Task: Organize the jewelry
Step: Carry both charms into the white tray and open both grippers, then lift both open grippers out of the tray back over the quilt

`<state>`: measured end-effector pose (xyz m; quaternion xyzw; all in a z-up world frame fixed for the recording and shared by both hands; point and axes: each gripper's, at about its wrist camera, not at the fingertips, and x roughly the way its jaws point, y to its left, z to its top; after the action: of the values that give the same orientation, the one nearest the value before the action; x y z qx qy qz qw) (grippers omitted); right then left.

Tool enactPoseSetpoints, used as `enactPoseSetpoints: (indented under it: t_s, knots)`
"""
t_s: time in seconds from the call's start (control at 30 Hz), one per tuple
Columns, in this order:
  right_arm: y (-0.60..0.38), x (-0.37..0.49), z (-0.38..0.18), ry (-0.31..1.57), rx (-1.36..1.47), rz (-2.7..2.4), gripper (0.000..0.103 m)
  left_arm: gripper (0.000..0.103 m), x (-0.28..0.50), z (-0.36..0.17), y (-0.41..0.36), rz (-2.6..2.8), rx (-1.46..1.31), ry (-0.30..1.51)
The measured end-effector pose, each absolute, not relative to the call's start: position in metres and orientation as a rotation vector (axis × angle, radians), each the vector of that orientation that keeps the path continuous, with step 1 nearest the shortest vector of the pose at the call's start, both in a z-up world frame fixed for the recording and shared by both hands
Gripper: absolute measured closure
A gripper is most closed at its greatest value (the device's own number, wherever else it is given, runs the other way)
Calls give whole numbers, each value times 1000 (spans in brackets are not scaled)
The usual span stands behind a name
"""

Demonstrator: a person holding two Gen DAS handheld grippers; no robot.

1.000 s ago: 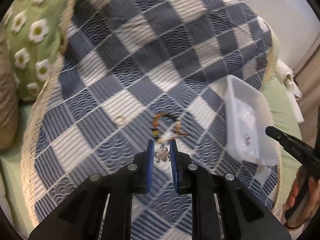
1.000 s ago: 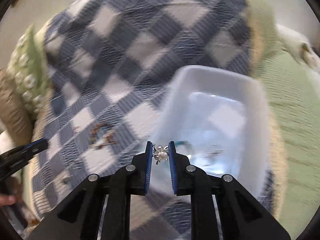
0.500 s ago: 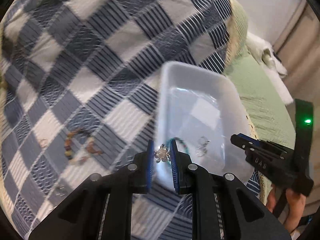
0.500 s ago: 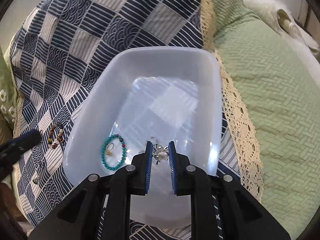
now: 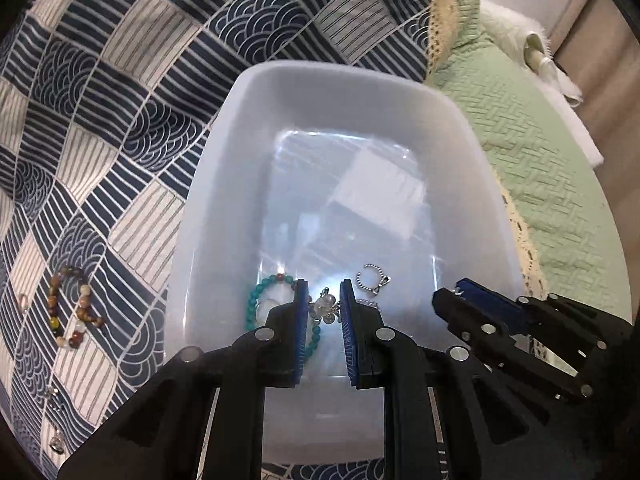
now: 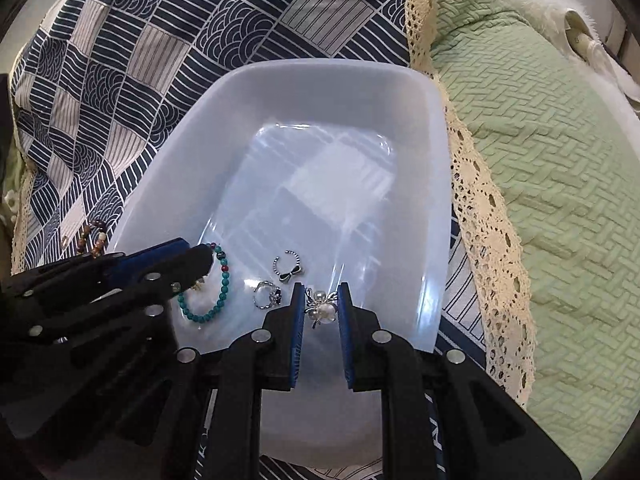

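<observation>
A translucent white tray (image 5: 308, 80) (image 6: 312, 76) lies on a blue checked cloth. My left gripper (image 5: 324, 305) hangs over the tray's near end, shut on a pearl flower earring (image 5: 325, 307). My right gripper (image 6: 319, 306) is beside it over the same end, shut on a matching pearl earring (image 6: 320, 307). On the tray floor lie a turquoise bead bracelet (image 6: 208, 312) (image 5: 256, 300), a silver bow ring (image 6: 288, 270) (image 5: 372, 281) and a dark-stone ring (image 6: 267, 298). A brown bead bracelet (image 5: 68, 312) rests on the cloth left of the tray.
The checked cloth (image 5: 120, 80) has a cream lace edge (image 6: 488, 216) and covers a green quilted spread (image 6: 560, 160). A small ring (image 5: 23, 301) and silver bits (image 5: 56, 438) lie on the cloth at far left. A white furry item (image 5: 532, 36) sits at the back right.
My left gripper swept right from above the brown bracelet to over the tray, earring still held. My right gripper came down over the tray's near end and has since held still.
</observation>
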<state>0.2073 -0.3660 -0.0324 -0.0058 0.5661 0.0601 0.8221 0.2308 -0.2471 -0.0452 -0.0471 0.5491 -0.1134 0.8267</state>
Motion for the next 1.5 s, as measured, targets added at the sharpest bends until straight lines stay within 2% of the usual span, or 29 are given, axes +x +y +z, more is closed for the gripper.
enactPoseSetpoints:
  t_s: [0.4, 0.43, 0.5, 0.63, 0.7, 0.73, 1.03, 1.13, 1.27, 1.33, 1.37, 1.4, 1.47, 1.5]
  knots:
    - [-366, 209, -33, 1218, 4, 132, 86, 85, 232, -55, -248, -214, -67, 1182]
    - [-367, 209, -33, 1219, 9, 131, 86, 83, 233, -54, -247, -210, -70, 1181]
    - [-369, 209, -34, 1222, 22, 132, 86, 63, 231, -52, -244, -203, -80, 1172]
    - [-368, 209, -38, 1233, 28, 137, 86, 56, 229, -37, -234, -162, -111, 1115]
    - [-366, 209, -41, 1237, 17, 138, 86, 42, 226, -26, -226, -146, -147, 1077]
    - [-365, 209, -43, 1239, 10, 137, 86, 39, 223, -20, -221, -142, -165, 1054]
    - [-349, 210, -46, 1233, -59, 122, 85, 38, 213, -2, -195, -100, -176, 1005]
    - [-346, 210, -44, 1226, -81, 109, 75, 38, 210, -1, -180, -82, -200, 1010]
    - [-345, 201, -22, 1171, -35, 132, 71, 38, 200, 14, -152, -75, -262, 999]
    - [-340, 192, -7, 1130, -18, 164, 58, 34, 193, 24, -139, -73, -271, 987]
    - [-336, 187, -1, 1108, -17, 177, 47, 24, 189, 29, -132, -70, -263, 983]
    - [-332, 183, 4, 1089, -16, 189, 42, 17, 183, 35, -124, -81, -245, 979]
    - [-315, 174, 15, 1063, -27, 238, 40, 17, 174, 40, -113, -81, -206, 977]
    - [-305, 169, 19, 1061, -33, 270, 35, 17, 168, 41, -105, -68, -179, 989]
